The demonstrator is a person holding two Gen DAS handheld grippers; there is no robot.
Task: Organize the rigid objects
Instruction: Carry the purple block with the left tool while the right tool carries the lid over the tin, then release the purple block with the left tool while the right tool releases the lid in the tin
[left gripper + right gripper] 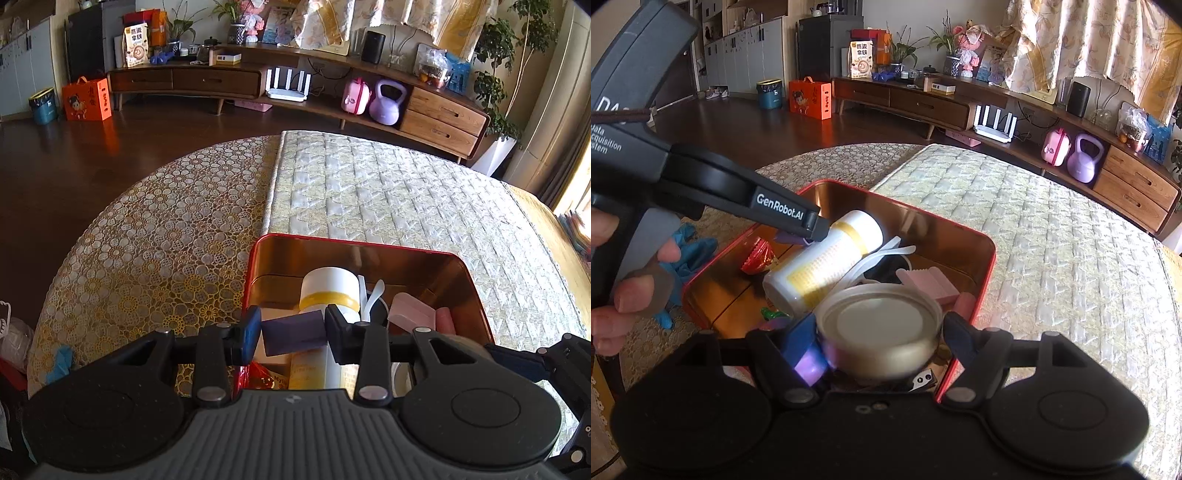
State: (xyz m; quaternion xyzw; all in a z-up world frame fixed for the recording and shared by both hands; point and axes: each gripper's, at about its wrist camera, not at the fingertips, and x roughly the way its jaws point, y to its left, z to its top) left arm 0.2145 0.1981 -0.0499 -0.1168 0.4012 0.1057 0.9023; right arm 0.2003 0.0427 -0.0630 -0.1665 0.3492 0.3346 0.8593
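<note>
Left gripper (pixel 293 334) is over the near left part of the red tin box (pixel 369 254), and its two pads are pressed onto a dark purple block (pixel 295 336), one pad on each end, the block held tilted above the box contents. From the right wrist view that same gripper (pixel 809 236) comes in from the left, its tip just beside the cap end of the white bottle with the yellow band (pixel 827 266), a sliver of purple showing under the tip. The bottle lies on its side inside the box, cap pointing far. Right gripper (pixel 881 332) sits at the near edge of the box with its fingers spread wide on either side of a round metal tin (pixel 881 325); the left pad looks against the tin's side, the right pad stands just apart, so no firm grip shows. Further in the box: a pink ridged piece (pixel 929 282) on the right, white plastic spoons (pixel 886 251) beyond the tin, a red foil wrapper (pixel 759 254) at the left. The box rests on the quilted cloth (pixel 1052 240) over the round table (pixel 147 240).
</note>
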